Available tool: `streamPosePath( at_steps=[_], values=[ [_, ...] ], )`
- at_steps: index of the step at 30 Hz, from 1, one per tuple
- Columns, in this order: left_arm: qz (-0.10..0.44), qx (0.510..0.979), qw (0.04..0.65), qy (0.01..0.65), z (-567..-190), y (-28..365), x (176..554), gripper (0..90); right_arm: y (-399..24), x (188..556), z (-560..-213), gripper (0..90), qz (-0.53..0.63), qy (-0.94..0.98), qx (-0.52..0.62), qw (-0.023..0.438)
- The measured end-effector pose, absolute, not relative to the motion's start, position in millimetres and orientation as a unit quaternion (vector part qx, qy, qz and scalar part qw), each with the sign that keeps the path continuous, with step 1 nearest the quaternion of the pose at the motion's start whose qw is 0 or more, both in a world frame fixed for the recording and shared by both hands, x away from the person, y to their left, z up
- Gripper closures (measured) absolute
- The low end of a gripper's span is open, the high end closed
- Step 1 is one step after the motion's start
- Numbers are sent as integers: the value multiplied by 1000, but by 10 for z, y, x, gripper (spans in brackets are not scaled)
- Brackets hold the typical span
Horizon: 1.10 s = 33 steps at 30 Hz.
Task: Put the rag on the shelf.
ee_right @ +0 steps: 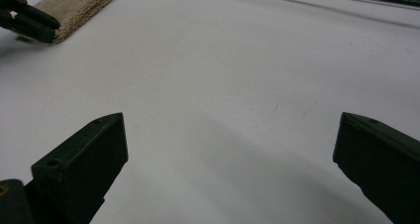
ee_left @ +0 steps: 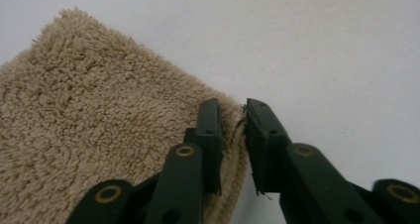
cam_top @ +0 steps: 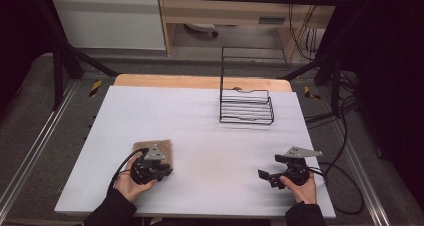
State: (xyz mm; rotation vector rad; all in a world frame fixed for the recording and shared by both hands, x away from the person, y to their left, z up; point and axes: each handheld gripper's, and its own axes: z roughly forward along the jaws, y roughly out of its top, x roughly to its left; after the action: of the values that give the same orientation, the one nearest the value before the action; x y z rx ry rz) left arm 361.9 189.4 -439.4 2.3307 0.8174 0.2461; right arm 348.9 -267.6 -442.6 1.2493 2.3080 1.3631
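A tan, fluffy folded towel [ee_left: 89,115] lies flat on the white bench [cam_top: 210,136], at its near left part. Its pile is shaggy and even in colour. Its right-hand edge, seen in the left gripper view, is pinched between the jaws of the left claw [ee_left: 233,135]

On the table [cam_top: 210,151], the towel [cam_top: 161,147] lies near left, the wire rack [cam_top: 247,106] stands far right, well apart, with the 2 grippers nearest the person.
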Motion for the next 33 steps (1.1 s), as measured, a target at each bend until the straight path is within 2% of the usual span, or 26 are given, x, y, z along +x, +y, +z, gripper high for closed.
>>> streamPosePath(
  at_steps=[4,8,21,33],
  values=[
    [97,890,320,310,-4387,1881,3621,842,-2678,3491,-4427,10,458,778,419,93],
    [92,890,321,312,-4369,1881,3637,858,-2673,3491,-4429,11,457,778,420,91],
    [84,845,407,336,-4074,1946,3642,872,-2676,3498,-4427,11,459,778,420,91],
    [72,842,418,332,-3905,1379,3695,872,-2648,3508,-4434,13,461,778,417,89]
  ],
)
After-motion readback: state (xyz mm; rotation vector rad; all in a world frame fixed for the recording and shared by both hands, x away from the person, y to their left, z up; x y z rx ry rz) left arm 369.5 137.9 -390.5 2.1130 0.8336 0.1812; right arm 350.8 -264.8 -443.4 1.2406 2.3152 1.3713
